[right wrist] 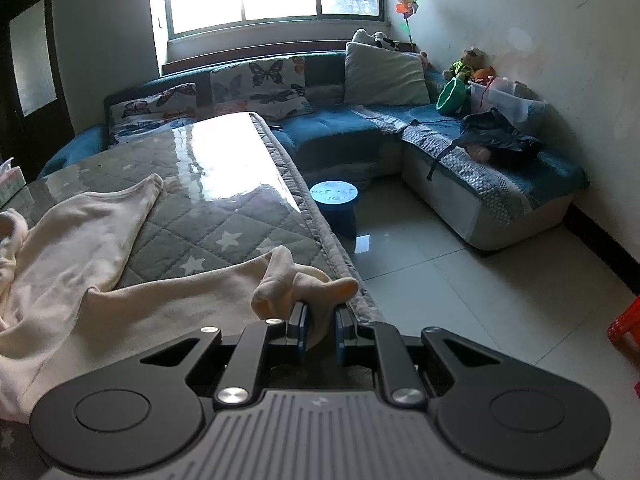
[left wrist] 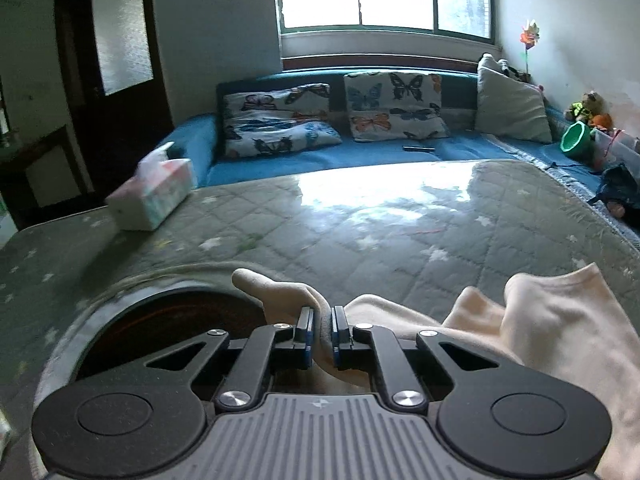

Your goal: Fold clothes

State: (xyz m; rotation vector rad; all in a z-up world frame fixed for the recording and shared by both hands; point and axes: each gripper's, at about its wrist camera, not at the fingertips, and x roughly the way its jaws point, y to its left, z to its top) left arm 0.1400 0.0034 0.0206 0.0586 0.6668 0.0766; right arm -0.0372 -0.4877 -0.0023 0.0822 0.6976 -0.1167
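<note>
Starting at your left, a tissue box (left wrist: 150, 196) sits near the table's (left wrist: 360, 236) far left corner, well apart from the cloth. At the near left of the quilted star cover, a round dark opening (left wrist: 168, 320) lies just beside your left gripper (left wrist: 321, 334). That gripper's fingers are pinching a bunched fold of the cream garment (left wrist: 552, 320), which rises between the pads and pokes out ahead of them.

The garment lies along the table's near edge, spreading from your left gripper across to the right, with one long part reaching toward the middle of the surface (right wrist: 92, 224). The far half of the table is bare quilt under bright window glare.

Your right gripper (right wrist: 321, 330) is pinched on another bunched end of the same garment, right at the table's right edge, where the cover's border drops off to tiled floor (right wrist: 460, 280). Beyond that edge a blue round stool (right wrist: 334, 200) stands close to the table, a corner sofa (right wrist: 500, 184) lines the far and right walls, and a red stool (right wrist: 626, 324) shows at the far right.
</note>
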